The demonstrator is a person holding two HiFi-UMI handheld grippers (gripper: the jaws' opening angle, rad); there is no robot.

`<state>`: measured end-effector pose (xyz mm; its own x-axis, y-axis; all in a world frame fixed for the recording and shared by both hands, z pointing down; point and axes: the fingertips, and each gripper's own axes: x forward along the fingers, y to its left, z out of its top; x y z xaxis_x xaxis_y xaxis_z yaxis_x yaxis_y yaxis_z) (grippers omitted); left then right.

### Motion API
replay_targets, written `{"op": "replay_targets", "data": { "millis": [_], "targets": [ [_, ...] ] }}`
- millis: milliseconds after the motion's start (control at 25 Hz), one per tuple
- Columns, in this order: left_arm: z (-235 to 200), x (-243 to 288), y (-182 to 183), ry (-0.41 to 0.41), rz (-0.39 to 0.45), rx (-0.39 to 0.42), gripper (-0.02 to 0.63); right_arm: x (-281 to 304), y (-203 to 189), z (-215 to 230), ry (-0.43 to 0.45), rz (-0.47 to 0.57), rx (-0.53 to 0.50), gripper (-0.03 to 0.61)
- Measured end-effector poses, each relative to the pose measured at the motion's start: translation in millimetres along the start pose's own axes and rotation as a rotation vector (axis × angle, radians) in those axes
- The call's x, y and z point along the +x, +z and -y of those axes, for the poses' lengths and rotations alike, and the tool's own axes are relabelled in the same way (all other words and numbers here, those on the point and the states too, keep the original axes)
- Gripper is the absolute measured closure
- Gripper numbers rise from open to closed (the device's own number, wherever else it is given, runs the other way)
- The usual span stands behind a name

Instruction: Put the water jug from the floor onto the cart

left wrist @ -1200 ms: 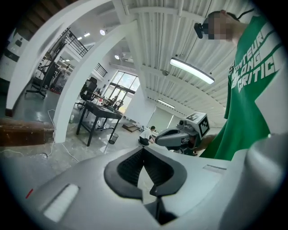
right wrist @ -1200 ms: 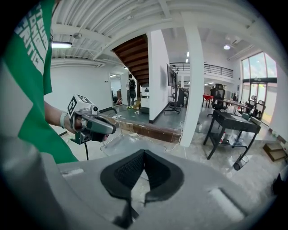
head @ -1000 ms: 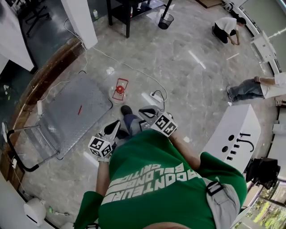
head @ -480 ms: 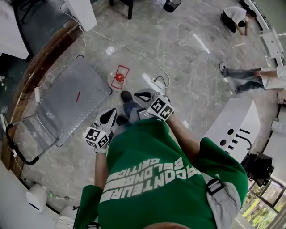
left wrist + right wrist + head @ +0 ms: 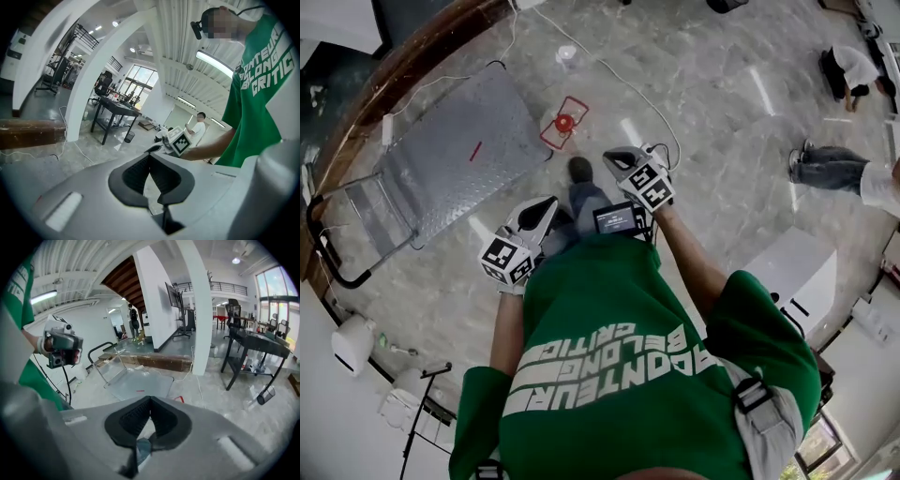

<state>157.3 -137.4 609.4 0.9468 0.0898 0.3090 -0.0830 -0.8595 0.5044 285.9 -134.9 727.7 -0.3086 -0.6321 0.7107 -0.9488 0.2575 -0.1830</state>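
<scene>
Jug (image 5: 563, 123) sits apart, beyond left tongs (image 5: 546, 204) and right tongs (image 5: 615, 156).

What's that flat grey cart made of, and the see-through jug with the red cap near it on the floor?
The flat grey cart looks like metal: a dull silvery deck with a fine raised texture, though coated plastic can't be ruled out. The clear jug with the red cap looks like transparent plastic: its body is pale and see-through.
</scene>
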Motion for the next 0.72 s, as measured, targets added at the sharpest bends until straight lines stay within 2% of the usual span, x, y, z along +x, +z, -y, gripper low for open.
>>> {"op": "replay_targets", "data": {
  "millis": [200,480,720],
  "targets": [
    [-14.7,-0.8,0.5,0.055,0.000,-0.047,0.604,63.3,-39.2,24.3,0.036,-0.154,0.013,0.574],
    [-37.9,-1.6,-5.6,0.118,-0.016,-0.116,0.604,146.2,-94.6,56.1,0.060,-0.357,-0.006,0.455],
    [-56.9,-0.6,-5.3,0.164,-0.012,-0.161,0.604,200.7,-118.7,73.0,0.081,-0.438,-0.013,0.370]
  ]
}}
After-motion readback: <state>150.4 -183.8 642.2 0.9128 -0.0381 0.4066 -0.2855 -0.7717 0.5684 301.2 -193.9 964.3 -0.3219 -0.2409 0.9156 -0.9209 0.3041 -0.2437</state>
